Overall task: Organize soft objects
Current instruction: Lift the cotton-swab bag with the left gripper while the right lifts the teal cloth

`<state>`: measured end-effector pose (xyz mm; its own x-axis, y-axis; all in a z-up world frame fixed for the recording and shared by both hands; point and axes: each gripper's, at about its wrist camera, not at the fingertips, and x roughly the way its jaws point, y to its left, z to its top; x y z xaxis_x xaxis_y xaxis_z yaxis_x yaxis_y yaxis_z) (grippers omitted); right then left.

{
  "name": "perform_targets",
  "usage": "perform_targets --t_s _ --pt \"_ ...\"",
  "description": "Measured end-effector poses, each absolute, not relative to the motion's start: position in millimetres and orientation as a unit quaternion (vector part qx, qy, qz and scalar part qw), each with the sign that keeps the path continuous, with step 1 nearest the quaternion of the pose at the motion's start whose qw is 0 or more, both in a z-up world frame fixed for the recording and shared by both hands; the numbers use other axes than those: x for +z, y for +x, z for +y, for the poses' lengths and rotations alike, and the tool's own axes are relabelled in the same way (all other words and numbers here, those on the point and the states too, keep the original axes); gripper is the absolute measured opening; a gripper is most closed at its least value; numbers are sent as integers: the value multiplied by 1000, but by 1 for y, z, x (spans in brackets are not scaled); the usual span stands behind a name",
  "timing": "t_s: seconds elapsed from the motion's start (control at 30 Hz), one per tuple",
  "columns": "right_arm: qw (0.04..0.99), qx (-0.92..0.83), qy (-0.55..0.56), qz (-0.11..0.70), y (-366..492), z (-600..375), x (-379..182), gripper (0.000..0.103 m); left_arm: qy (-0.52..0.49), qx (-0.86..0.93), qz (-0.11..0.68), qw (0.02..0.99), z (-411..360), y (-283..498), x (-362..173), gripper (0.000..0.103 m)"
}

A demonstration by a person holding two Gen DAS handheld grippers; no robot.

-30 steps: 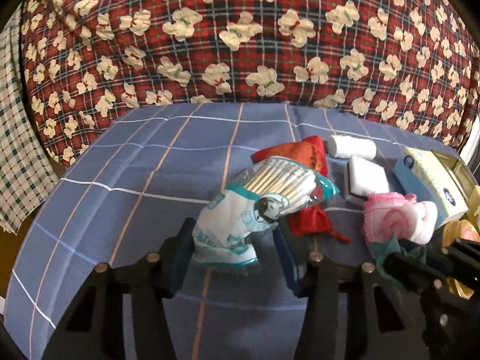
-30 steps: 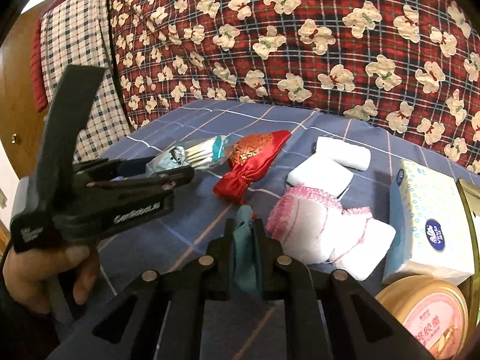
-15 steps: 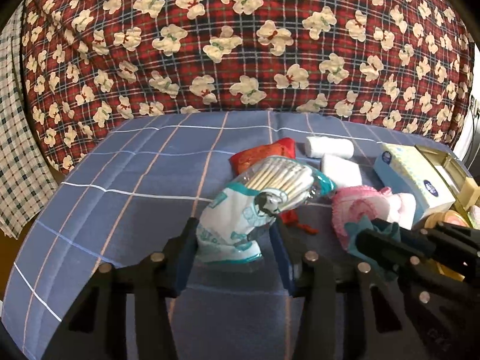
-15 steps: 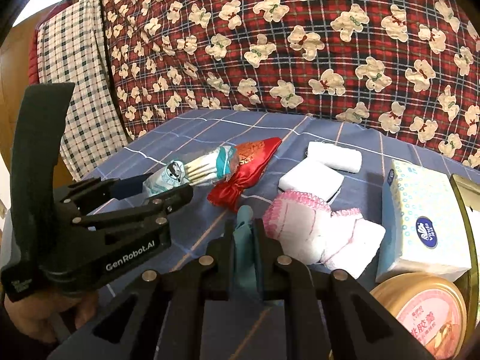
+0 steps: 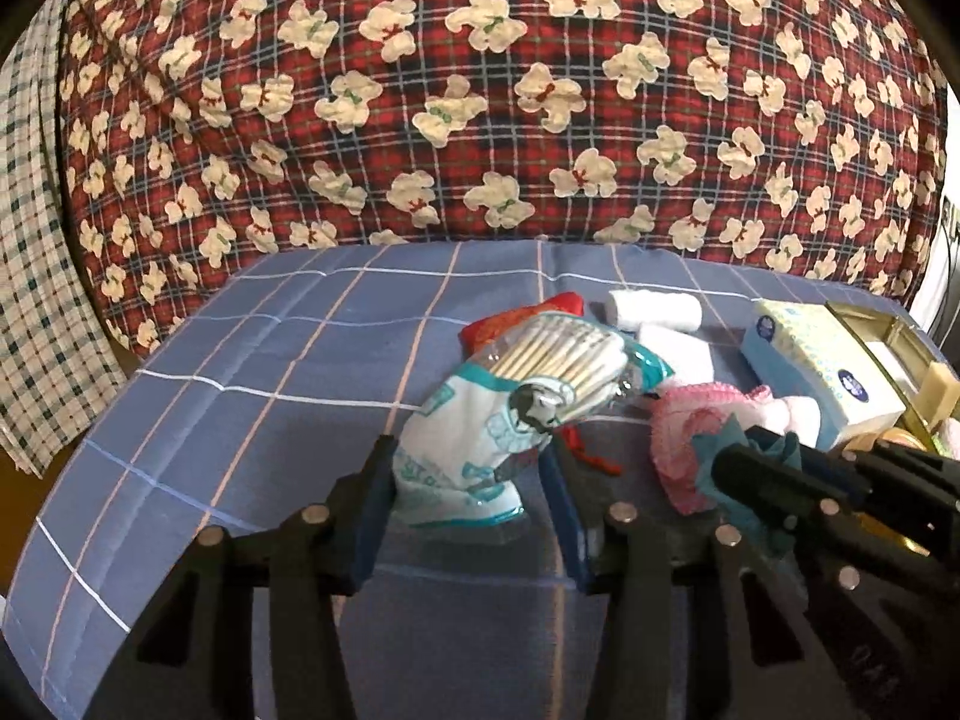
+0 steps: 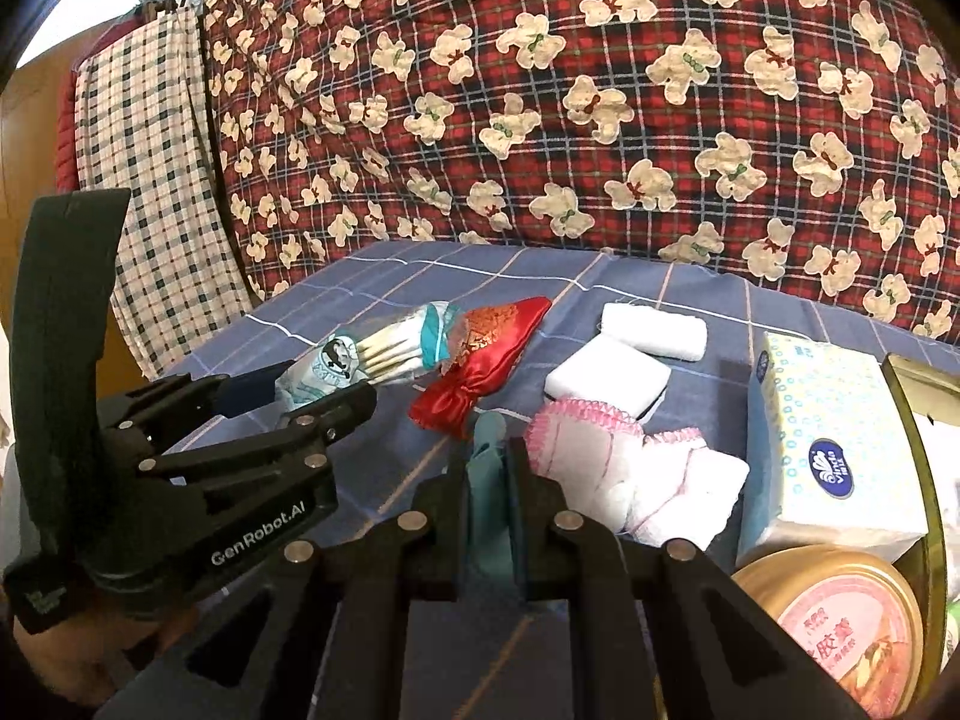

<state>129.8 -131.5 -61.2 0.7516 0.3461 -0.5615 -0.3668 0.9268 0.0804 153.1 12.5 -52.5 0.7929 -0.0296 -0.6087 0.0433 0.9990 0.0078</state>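
Observation:
My left gripper [image 5: 468,468] is shut on the lower end of a clear bag of cotton swabs [image 5: 510,396] with a teal and white print. The bag tilts up to the right, clear of the blue checked sheet [image 5: 270,390]. From the right wrist the same swab bag [image 6: 360,354] sticks out past the left gripper [image 6: 318,387]. My right gripper [image 6: 489,456] is shut on a teal cloth [image 6: 489,480], just in front of a pink-edged white cloth [image 6: 600,456]. A red satin pouch [image 6: 486,354] lies behind the bag.
A white pad [image 6: 606,372] and a white roll [image 6: 654,330] lie behind the pink-edged cloth. A tissue pack [image 6: 834,438], a round tin [image 6: 840,618] and a gold box edge [image 6: 918,420] stand at right. A red plaid quilt [image 6: 600,90] rises behind.
The left gripper has shifted with the swab bag toward the right-hand items, so the right gripper shows more in its view. The right gripper keeps its hold on the teal cloth.

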Motion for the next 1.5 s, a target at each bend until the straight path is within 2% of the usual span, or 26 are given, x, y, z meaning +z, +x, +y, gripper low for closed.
perform_targets --t_s 0.4,1.5 --pt "943 185 -11 278 125 -135 -60 12 34 -14 304 952 1 145 -50 47" --pt "956 192 -24 222 108 -134 -52 12 15 -3 259 966 11 129 -40 47"
